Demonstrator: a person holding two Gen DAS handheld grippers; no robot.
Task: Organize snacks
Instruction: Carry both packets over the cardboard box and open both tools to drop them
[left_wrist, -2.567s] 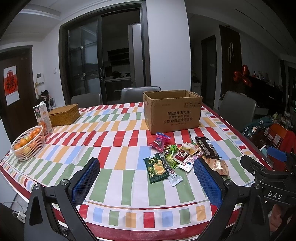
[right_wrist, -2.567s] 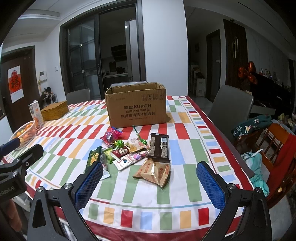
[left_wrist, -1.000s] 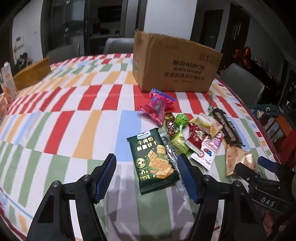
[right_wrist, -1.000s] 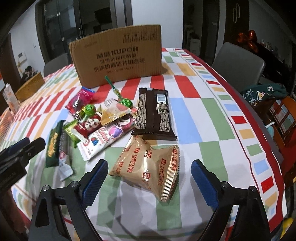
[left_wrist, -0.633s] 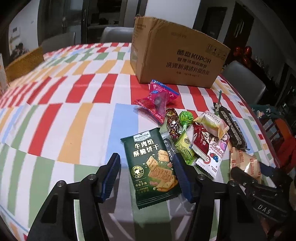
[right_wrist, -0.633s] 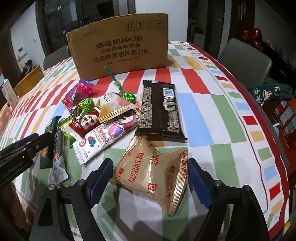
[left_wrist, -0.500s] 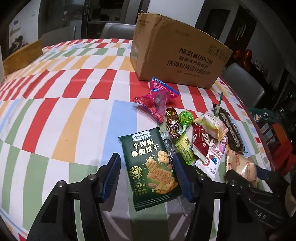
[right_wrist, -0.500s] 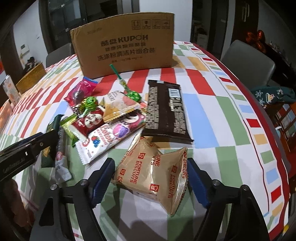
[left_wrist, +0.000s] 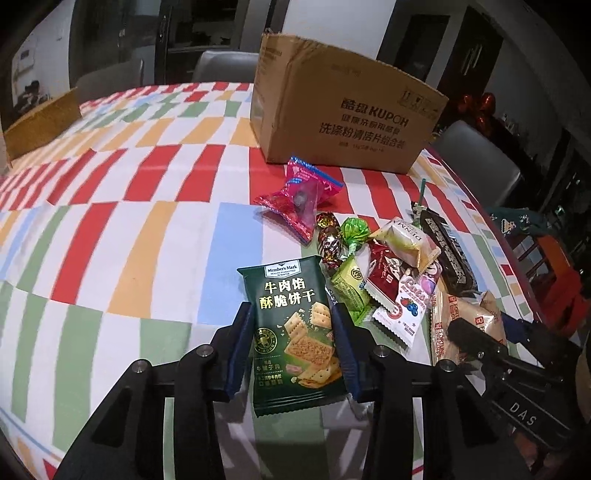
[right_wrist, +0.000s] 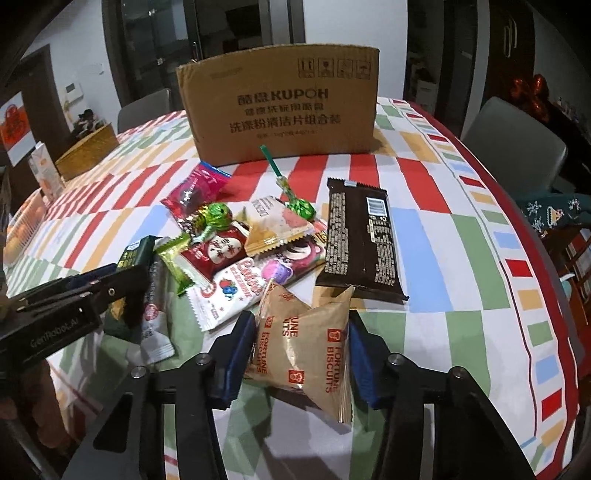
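Striped tablecloth (left_wrist: 110, 229) bears cardboard box (left_wrist: 343, 122); snack packets (right_wrist: 280, 236) before it.

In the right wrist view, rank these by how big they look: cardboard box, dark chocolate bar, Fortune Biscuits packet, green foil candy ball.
1. cardboard box
2. dark chocolate bar and Fortune Biscuits packet: look alike; the packet sits nearest the camera, so unsure
3. green foil candy ball

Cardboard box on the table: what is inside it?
Its contents cannot be seen. Both views show only the outer walls of the cardboard box; the near wall hides the inside.
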